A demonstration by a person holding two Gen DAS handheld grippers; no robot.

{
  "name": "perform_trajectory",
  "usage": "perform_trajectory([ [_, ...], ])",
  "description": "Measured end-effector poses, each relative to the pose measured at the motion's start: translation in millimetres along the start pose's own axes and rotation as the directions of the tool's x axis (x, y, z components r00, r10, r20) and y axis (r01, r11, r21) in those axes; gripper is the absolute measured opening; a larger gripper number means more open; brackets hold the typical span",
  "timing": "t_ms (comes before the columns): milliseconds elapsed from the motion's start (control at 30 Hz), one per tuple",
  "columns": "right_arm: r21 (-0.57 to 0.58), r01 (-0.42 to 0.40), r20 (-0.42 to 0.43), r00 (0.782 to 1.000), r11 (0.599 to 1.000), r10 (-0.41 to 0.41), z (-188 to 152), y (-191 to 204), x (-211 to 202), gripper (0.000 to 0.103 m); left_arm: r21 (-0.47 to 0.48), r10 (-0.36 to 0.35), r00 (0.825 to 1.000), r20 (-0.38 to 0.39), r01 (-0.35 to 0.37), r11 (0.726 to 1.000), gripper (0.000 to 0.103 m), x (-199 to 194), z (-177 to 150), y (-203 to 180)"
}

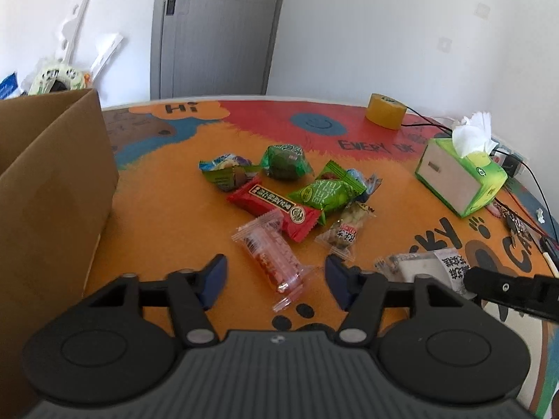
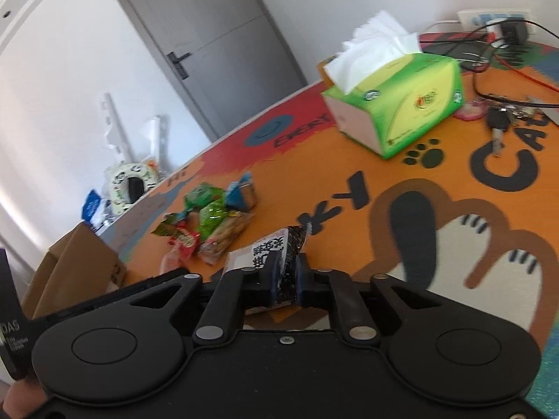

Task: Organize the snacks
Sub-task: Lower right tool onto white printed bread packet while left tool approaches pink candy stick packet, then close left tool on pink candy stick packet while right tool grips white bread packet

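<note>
1. Left wrist view: my left hand-held gripper [image 1: 276,279] stands spread, its blue pads on either side of the clear-wrapped orange snack bar [image 1: 274,258], which lies flat on the surface [image 1: 167,209]; neither pad presses on it, so nothing is held here.
2. To take it well, I judge I should keep the bar centred between the pads, come down until the tips are level with its body and not just the crinkly wrapper edge, then close gently; film wrap looks slippery and may skid sideways.
3. Beyond it lies the loose pile: a red packet [image 1: 276,209], green-wrapped sweets [image 1: 323,192] and a small nut pack [image 1: 346,232], all close together, some overlapping; I must not sweep them on the way in.
4. The cardboard box [image 1: 52,192] stands at the left edge, flaps up, well apart from the pile; its inside is hidden from here, so I cannot tell what it holds.
5. Right wrist view: my right hand-held gripper [image 2: 284,279] is pinching a black-and-white printed packet [image 2: 276,251] by its near end; the far end sticks out forward, and it seems lifted off the surface, though blur leaves that unsure.
6. I would keep that pinch firm on the way to the box; the hold is on one end only, so the packet could swing.
7. The tissue box [image 2: 401,104] sits far right with tissue standing out of it; the cardboard box shows at far left, contents again out of sight.
</note>
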State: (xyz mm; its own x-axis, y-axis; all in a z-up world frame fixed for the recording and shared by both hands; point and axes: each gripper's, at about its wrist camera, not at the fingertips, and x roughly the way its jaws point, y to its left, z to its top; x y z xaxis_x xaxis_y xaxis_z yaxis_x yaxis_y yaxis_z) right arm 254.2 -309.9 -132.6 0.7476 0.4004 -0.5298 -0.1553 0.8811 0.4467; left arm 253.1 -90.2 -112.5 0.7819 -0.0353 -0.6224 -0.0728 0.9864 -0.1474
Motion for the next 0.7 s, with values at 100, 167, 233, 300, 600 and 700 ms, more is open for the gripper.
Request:
perform_trajectory([
  [100,-0.025,0.014,0.001,1.0,1.0,-0.014,-2,6,1,0.031,0.002,0.006,1.0,0.008,-0.006,1.0,0.031,-1,-1,2],
  [167,-0.04,0.01,0.001,1.0,0.999,-0.01,-2,11,3,0.051,-0.01,-0.002,1.0,0.005,0.002,1.0,0.021,-2,-1,7],
  [233,-0.064,0.015,0.007,1.0,0.998,-0.014,-4,18,3,0.064,-0.011,-0.01,1.0,0.005,0.01,1.0,0.02,-4,-2,10],
  [300,-0.09,0.028,0.009,1.0,0.996,-0.027,-6,26,5,0.075,-0.011,-0.012,1.0,0.003,0.012,1.0,0.02,-6,-3,11],
  [600,-0.164,0.073,-0.003,0.997,0.984,-0.074,-14,45,23,0.087,-0.035,-0.027,1.0,-0.013,0.027,0.999,0.02,-19,-9,20],
  [700,-0.178,0.094,-0.011,0.995,0.98,-0.097,-15,49,27,0.087,-0.042,-0.031,0.999,-0.017,0.03,0.999,0.02,-22,-12,22],
])
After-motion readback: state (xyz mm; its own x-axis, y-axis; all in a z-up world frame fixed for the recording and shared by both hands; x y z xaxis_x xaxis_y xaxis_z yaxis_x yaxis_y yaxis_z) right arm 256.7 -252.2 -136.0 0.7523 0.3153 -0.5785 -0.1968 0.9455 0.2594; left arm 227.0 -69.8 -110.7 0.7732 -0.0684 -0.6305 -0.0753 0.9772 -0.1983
